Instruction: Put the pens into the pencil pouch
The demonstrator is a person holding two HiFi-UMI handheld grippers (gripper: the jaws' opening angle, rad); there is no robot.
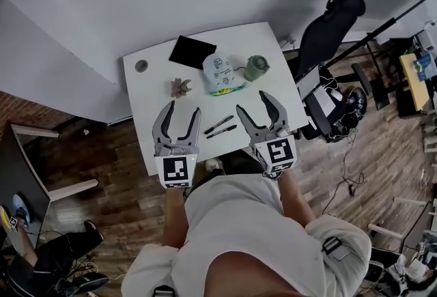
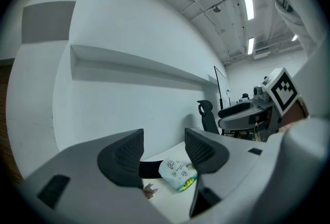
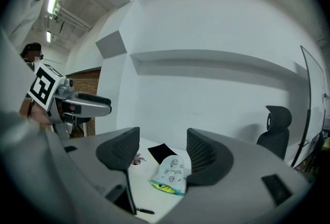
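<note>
Two black pens lie side by side near the front of the white table. Behind them lies the white printed pencil pouch, its mouth with a yellow-green lining toward me; it also shows as the pouch and the pouch in the gripper views. My left gripper hovers open left of the pens, empty. My right gripper hovers open to their right, also empty. One pen's end shows low in the right gripper view.
A black notebook lies at the back of the table, a green cup-like object right of the pouch, a small dried flower left of it. A black office chair stands right of the table. A white wall is behind.
</note>
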